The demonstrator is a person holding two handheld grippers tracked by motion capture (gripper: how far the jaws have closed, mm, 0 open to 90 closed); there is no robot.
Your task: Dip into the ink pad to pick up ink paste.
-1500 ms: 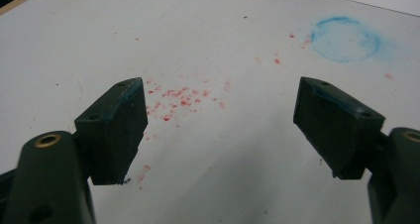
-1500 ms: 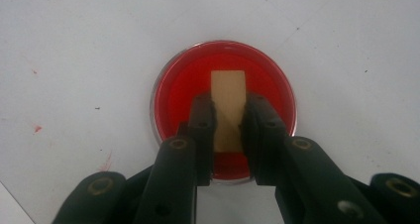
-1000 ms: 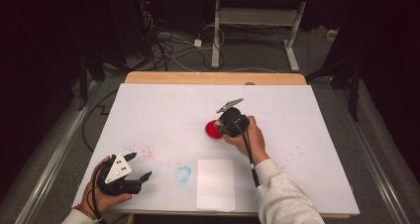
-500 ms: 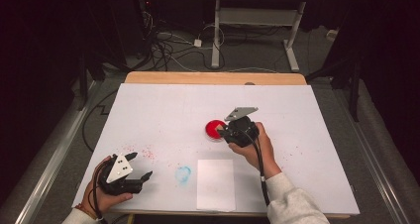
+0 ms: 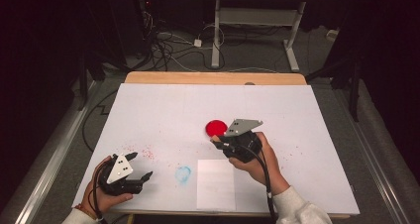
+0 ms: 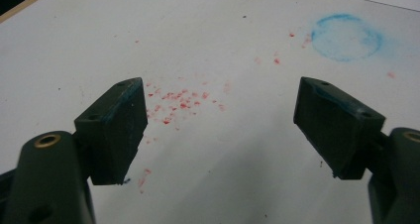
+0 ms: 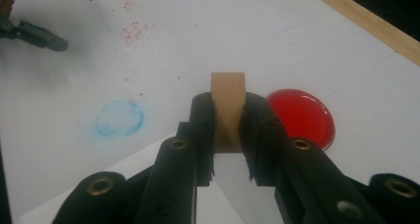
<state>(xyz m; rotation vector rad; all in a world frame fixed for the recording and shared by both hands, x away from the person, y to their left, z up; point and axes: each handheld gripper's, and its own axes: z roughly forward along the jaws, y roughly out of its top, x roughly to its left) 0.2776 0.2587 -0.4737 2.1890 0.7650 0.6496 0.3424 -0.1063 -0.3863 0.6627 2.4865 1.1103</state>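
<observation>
Fig.: stamping work on a white worktop (image 5: 163,110), mid-stage. Right claw (image 7: 228,130) is clamped on a small wooden block (image 7: 228,105), prob. a stamp, held upright btwn the jaws just beside the red ink pad (image 7: 299,117), apart from it and nearer the person. In the high view the right claw (image 5: 218,143) sits at the pad's near edge (image 5: 216,128), above the white paper sheet (image 5: 216,184). Judged progress: block is gripped and likely inked; the print on the sheet is not yet made, as the sheet looks blank. Left claw (image 6: 218,130) is spread wide, gripping nothing, low over the worktop at the near left corner (image 5: 141,178), well apart from the work. Surroundings: a blue ring smudge (image 5: 183,174) just left of the sheet; red specks (image 6: 178,102) scattered ahead of the left claw. Nothing stands btwn block and sheet; path looks free.
</observation>
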